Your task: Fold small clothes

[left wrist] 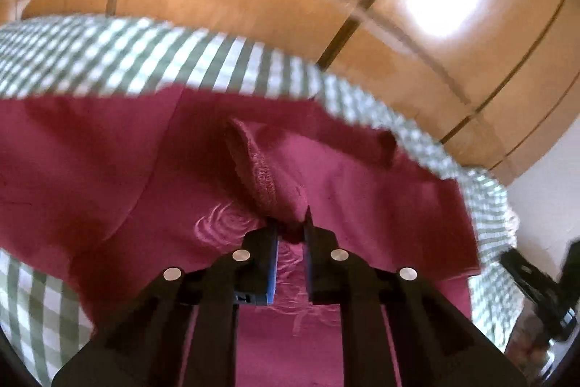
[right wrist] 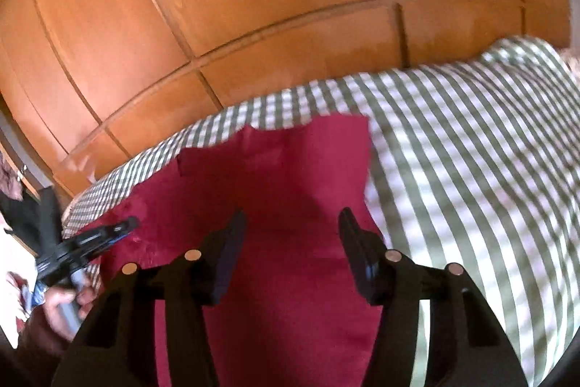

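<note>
1. The red garment [left wrist: 348, 176] lies spread on a green-and-white checked cloth [left wrist: 145, 60], in front of wooden cabinet doors [left wrist: 253, 6]; the flat surface likely serves as the folding bed.
2. The left gripper [left wrist: 290, 223] has its jaws nearly together, pinching a raised ribbed fold of the garment, probably a collar or cuff edge, just beside a pale swirl print [left wrist: 224, 223]. A grip at an edge lets the fabric be lifted and carried over itself.
3. The right gripper [right wrist: 291, 223] stands about half open above the red fabric with nothing between its fingers; I judge it is lining up for a second hold, so that both edges can travel together.
4. In the right wrist view the left gripper shows at the garment's left edge, with a hand [right wrist: 61, 307] behind it.
5. Both views are blurred, so the garment's exact outline is hard to tell.
</note>
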Tool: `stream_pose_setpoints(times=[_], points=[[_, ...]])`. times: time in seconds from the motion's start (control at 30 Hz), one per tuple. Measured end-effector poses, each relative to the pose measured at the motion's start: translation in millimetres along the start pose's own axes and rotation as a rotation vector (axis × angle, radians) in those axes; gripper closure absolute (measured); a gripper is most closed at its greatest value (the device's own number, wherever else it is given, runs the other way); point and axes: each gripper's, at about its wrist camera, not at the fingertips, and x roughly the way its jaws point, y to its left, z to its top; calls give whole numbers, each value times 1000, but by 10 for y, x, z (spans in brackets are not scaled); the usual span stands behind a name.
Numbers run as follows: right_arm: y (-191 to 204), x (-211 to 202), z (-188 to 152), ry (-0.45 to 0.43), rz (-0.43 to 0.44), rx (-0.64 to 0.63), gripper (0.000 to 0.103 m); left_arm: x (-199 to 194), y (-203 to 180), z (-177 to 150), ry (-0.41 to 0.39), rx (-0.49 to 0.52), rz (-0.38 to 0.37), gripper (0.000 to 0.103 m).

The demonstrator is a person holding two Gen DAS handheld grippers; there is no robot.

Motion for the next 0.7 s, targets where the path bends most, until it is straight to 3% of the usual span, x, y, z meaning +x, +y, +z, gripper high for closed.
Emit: stream_pose_setpoints(times=[0.1,0.17,0.23,0.3,0.37,0.43,0.5,0.6,0.67,0.7], points=[[71,391,55,61,-61,-36,50,-93,8,-14,-28,29,48,92],[79,707,-3,127,-139,-67,51,-23,57,-40,-18,59,147,92],[24,933,-108,175,-203,-69,51,124,155,-88,12,57,225,85],[71,958,-206,109,-241,-126,49,273,210,-166,39,91,300,69],[118,962,-254,86,-269,-151,49,298,205,-201,17,126,310,68],[143,974,-275,78,-287,-167,48,263,209,-190,7,113,303,58],[147,978,-283,77,-293,-171,47,129,254,-212,-34,74,283,33],[189,950,-282,69,-322,-184,42,-54,336,-276,-70,31,301,29],[230,846,-267,51,-338,-184,27,-230,411,-366,-94,6,296,29],[257,761,-271,30,-334,-171,25,-303,442,-400,-107,1,300,29]])
